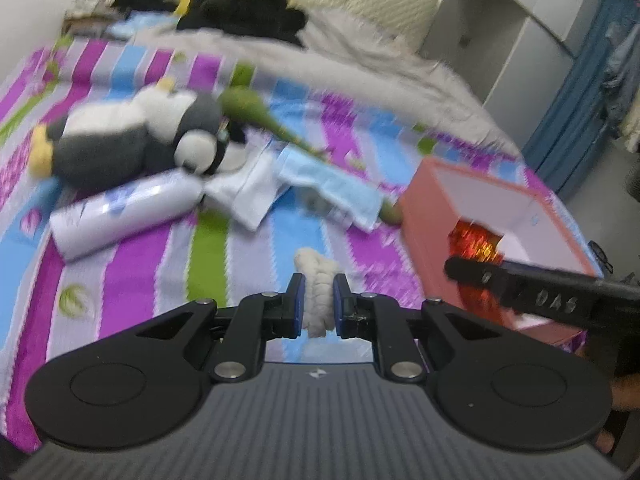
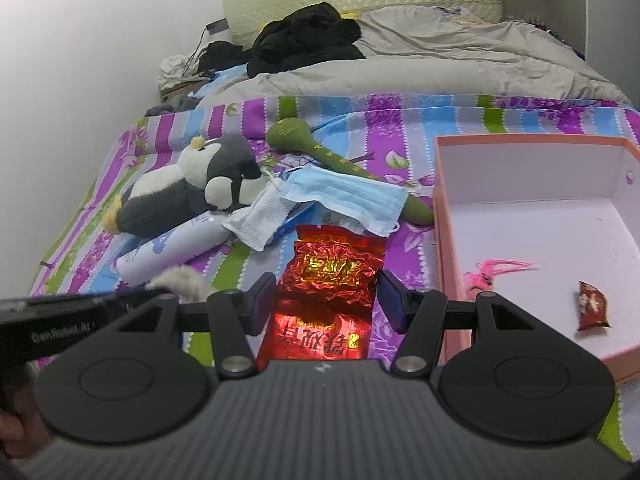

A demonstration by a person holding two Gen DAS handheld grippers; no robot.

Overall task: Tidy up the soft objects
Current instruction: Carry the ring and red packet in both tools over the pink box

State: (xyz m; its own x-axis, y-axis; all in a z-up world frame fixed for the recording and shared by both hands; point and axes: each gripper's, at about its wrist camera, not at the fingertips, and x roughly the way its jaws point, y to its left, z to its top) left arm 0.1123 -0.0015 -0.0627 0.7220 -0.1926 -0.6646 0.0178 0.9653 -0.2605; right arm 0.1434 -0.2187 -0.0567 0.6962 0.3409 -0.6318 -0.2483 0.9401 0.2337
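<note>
Left gripper pinched on a fluffy white plush bit, right gripper clamped round a crinkly red foil packet, both above the bed beside the pink box. Light, squishy, probably slippery foil; best gripped mid-body.

The left claw is seen angled downward, its blue pads drawn close together and pressed on both sides of a fluffy white object that is gripped between them. The right claw is likewise tilted downward, its pads set at a middling width and closed against the two sides of a crinkled red foil packet. In each wrist view the other claw's black finger is seen entering from the side, just beside the held load.
</note>
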